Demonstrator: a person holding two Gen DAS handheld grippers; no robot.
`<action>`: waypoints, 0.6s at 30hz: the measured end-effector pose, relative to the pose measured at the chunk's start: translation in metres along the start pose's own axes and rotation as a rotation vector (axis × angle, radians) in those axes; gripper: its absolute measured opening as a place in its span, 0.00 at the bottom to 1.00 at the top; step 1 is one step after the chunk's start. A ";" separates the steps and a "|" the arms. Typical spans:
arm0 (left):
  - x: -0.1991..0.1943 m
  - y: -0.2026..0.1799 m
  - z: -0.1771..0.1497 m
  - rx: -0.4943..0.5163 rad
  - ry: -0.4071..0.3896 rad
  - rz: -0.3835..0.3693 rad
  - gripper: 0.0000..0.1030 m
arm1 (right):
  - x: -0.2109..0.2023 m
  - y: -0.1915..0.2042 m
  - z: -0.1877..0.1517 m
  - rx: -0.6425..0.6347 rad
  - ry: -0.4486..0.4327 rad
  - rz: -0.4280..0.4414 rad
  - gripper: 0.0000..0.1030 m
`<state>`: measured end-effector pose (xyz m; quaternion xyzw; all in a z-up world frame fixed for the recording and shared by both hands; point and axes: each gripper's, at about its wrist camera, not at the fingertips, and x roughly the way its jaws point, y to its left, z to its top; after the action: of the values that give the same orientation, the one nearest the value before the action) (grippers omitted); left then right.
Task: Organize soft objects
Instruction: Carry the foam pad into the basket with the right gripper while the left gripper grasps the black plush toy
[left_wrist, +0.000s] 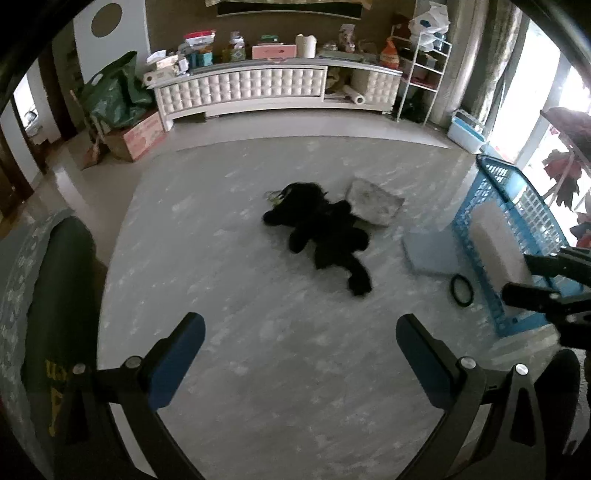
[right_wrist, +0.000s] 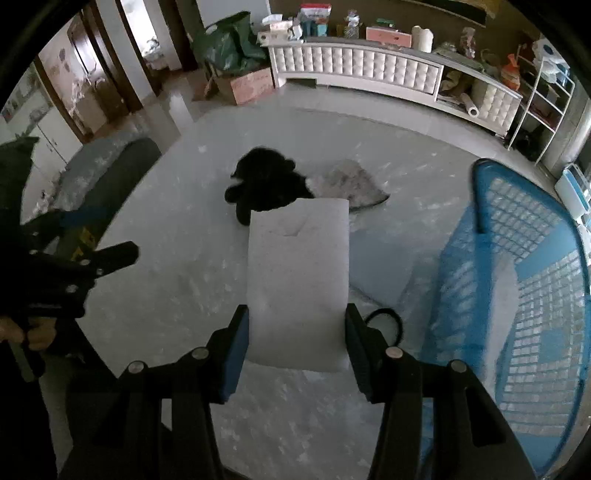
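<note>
right wrist view shows your right gripper (right_wrist: 295, 347) clamped on a white foam block (right_wrist: 299, 280), its blue pads (right_wrist: 236, 354) pressed against the block's two long sides, so the block sticks out ahead of the fingers above the pale grey floor mat (right_wrist: 177, 280). just to the right of it stands the blue lattice basket (right_wrist: 532, 280), and a light blue flat pad (right_wrist: 380, 266) lies on the mat between the block and the basket, with a black ring (right_wrist: 391, 321) beside it. beyond the block a black plush toy (right_wrist: 266, 184) lies on the mat, touching a grey furry cushion (right_wrist: 351, 184). left wrist view shows your left gripper (left_wrist: 299, 362) spread wide with nothing between its fingers, hovering over bare mat; the plush toy (left_wrist: 325, 232) is well ahead of it, the cushion (left_wrist: 373, 201) behind the toy, the pad (left_wrist: 432, 251) and ring (left_wrist: 461, 290) to the right near the basket (left_wrist: 517, 229). in that same view the white block (left_wrist: 498, 247) sits in front of the basket wall, held by your right gripper (left_wrist: 546, 280) at the frame's right edge. a dark green cushion (left_wrist: 59, 302) at the left carries yellow lettering, too cut off and blurred to read. the cardboard box (left_wrist: 140, 136) by the white cabinet (left_wrist: 258, 88) has red print you cannot make out either.
</note>
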<state>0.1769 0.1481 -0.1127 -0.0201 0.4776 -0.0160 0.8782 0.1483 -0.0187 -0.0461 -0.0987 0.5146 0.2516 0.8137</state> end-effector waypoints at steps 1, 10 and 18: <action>0.001 -0.003 0.003 0.002 -0.001 -0.005 1.00 | -0.006 -0.003 0.001 0.006 -0.009 0.004 0.46; 0.018 -0.026 0.025 0.006 0.011 -0.042 1.00 | -0.056 -0.044 -0.006 0.045 -0.101 -0.031 0.46; 0.051 -0.031 0.040 -0.079 0.066 -0.100 1.00 | -0.068 -0.078 -0.017 0.079 -0.125 -0.086 0.46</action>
<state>0.2383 0.1152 -0.1318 -0.0779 0.5050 -0.0417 0.8586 0.1514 -0.1137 -0.0014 -0.0727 0.4675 0.2018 0.8576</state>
